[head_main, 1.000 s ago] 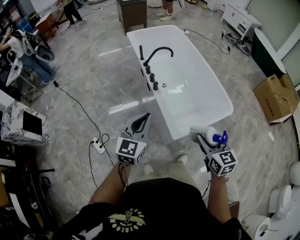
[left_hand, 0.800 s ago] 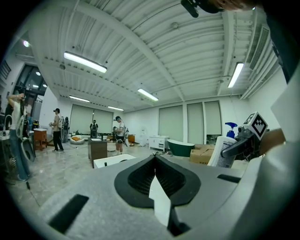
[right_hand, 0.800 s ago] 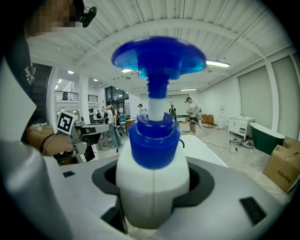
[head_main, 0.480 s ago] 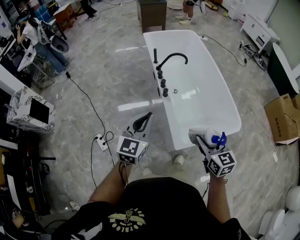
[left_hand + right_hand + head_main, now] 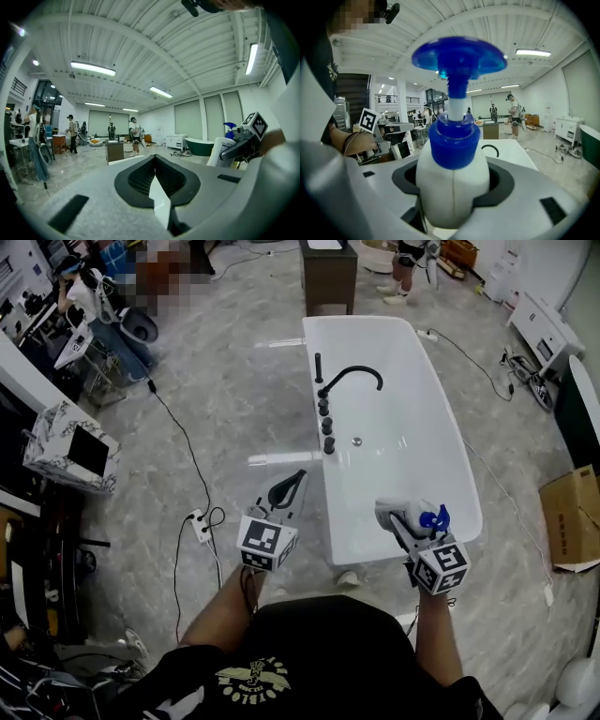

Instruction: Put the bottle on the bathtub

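Bottle [image 5: 452, 187]: we hold it in our right gripper [image 5: 398, 521], jaws clamped on its white body, lower right of frame, over the bathtub's [image 5: 441, 399] near rim. Left gripper [image 5: 289, 488], lower centre: jaws closed together, empty.

The white bottle [image 5: 409, 513] with a blue pump top is being held in the right gripper [image 5: 399, 521], hanging above the near end of the long white bathtub [image 5: 394, 427].
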Demonstrator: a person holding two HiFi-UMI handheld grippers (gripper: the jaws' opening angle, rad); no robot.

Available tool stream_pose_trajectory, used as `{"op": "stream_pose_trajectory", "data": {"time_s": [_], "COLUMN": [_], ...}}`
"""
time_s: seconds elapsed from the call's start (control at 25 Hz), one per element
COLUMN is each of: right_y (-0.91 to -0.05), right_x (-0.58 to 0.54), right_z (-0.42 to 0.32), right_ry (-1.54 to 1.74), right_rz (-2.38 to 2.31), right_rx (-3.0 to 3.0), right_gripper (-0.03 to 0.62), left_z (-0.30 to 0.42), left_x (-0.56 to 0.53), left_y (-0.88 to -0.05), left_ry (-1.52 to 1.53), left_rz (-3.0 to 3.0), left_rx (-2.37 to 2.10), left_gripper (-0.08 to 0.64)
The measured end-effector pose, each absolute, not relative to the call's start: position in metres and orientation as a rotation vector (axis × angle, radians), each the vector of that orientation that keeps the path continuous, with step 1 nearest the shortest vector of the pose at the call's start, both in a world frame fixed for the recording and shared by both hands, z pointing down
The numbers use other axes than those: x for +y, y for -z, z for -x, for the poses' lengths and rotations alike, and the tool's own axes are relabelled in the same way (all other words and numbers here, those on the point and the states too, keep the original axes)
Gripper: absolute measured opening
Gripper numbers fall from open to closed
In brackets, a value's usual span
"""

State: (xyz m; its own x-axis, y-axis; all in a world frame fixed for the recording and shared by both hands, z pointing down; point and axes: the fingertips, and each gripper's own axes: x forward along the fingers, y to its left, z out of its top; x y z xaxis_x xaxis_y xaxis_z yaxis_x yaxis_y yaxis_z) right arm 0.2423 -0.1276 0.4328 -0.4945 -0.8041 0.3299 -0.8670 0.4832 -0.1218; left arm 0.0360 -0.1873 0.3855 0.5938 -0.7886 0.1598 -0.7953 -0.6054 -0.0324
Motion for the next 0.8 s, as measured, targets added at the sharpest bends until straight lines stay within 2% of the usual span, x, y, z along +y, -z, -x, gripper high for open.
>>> {"op": "stream_pose_trajectory", "data": {"time_s": [0.32,0.8], "right_y": [-0.454,-0.520], "right_x": [-0.173,-0.220], "right_z": [-0.253,-0.209], "right_ry": [-0.414,-0.419], "right_rz": [-1.210,-1.098], "right_rx": [-2.595,-2.598], "right_gripper": [0.268,0.268], "left_z": [-0.021,0.028], "left_x": [-0.193,-0.184], "left_y": [-0.397,-0.459], "left_ry": [-0.286,-0.389], "left_rz": [-2.592,-2.365], "left_rx": [-1.639,-1.748], "left_gripper": [0.009,0.009]}}
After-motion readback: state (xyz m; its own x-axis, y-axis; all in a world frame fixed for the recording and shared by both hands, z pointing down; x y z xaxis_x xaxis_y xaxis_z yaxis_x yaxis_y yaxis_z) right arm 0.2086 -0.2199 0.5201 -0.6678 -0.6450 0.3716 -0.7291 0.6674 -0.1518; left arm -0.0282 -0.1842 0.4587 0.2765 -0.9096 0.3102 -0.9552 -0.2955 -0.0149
